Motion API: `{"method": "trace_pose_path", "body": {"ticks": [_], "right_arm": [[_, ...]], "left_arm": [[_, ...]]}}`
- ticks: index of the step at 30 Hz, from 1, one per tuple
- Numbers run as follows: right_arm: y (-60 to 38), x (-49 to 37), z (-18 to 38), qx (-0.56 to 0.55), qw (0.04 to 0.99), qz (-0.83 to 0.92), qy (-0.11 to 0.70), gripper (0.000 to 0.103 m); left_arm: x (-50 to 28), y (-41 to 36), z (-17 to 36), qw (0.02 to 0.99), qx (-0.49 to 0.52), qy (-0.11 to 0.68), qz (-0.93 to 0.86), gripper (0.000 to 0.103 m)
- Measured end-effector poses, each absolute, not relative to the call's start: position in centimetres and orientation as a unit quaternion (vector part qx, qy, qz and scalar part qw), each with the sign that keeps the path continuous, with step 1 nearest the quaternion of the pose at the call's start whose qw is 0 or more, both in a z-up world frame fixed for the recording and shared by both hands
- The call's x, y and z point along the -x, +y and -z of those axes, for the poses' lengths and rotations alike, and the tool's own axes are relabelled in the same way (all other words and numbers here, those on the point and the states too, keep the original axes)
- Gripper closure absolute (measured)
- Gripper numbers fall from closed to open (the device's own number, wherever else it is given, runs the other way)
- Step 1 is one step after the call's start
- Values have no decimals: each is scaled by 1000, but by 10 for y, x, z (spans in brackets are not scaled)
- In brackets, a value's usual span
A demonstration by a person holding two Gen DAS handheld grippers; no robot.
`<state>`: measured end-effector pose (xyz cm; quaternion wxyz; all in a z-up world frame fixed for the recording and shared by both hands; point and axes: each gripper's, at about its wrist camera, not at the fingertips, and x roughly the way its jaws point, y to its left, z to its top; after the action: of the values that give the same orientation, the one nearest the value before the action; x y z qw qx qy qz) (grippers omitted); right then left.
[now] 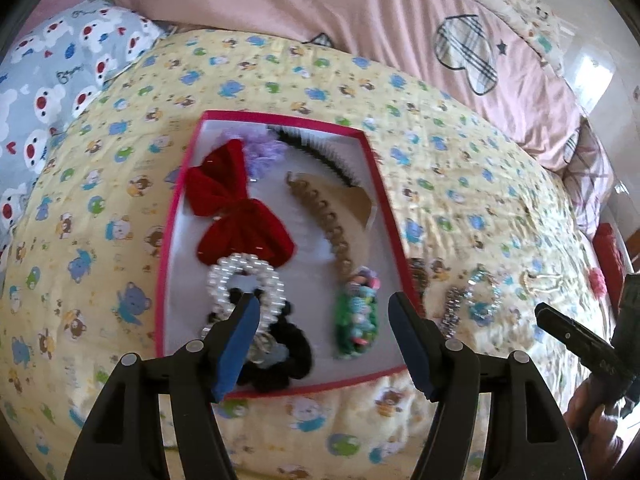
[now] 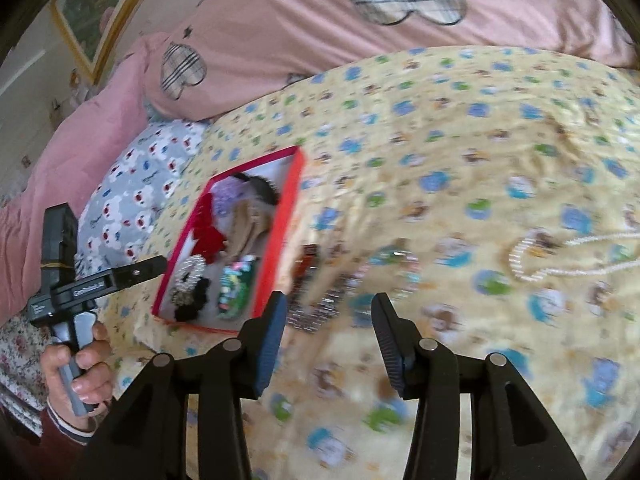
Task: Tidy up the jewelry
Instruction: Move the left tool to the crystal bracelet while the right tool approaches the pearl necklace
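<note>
A red-rimmed box (image 1: 280, 122) with a white floor lies on a yellow cartoon quilt. Inside it are a red bow (image 1: 236, 208), a pearl ring (image 1: 218, 284), a black scrunchie (image 1: 292, 356), a green beaded piece (image 1: 356, 320), a tan curly clip (image 1: 328, 220) and a black comb band (image 1: 320, 152). My left gripper (image 1: 323, 298) hangs open over the box's near end, holding nothing. Right of the box, loose on the quilt, lie a silver clip (image 2: 320, 312), a blue bead bracelet (image 1: 484, 296) and a pearl necklace (image 2: 524, 264). My right gripper (image 2: 330, 297) is open and empty above the silver clip.
A pink duvet (image 1: 320, 12) with plaid hearts bounds the far side. A grey bear-print pillow (image 1: 60, 80) lies left of the quilt. A dark brown clip (image 2: 306, 264) rests against the box's right wall (image 2: 286, 208). A hand (image 2: 80, 372) grips the left tool's handle.
</note>
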<state>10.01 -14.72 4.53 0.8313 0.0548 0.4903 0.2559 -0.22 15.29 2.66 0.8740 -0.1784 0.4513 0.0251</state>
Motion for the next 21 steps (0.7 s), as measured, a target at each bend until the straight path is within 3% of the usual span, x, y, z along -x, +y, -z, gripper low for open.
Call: {"method": "trace_pose_path", "body": {"ticks": [12,21], "right_arm": [[-239,-95,-52,-87,858,-155,482,56],[-248,-114,-50,-90,859,-152,481,56]], "left_arm": [[-18,81,-29,874,124,467,55,36],[-51,15,-17,867,73,478,123,37]]}}
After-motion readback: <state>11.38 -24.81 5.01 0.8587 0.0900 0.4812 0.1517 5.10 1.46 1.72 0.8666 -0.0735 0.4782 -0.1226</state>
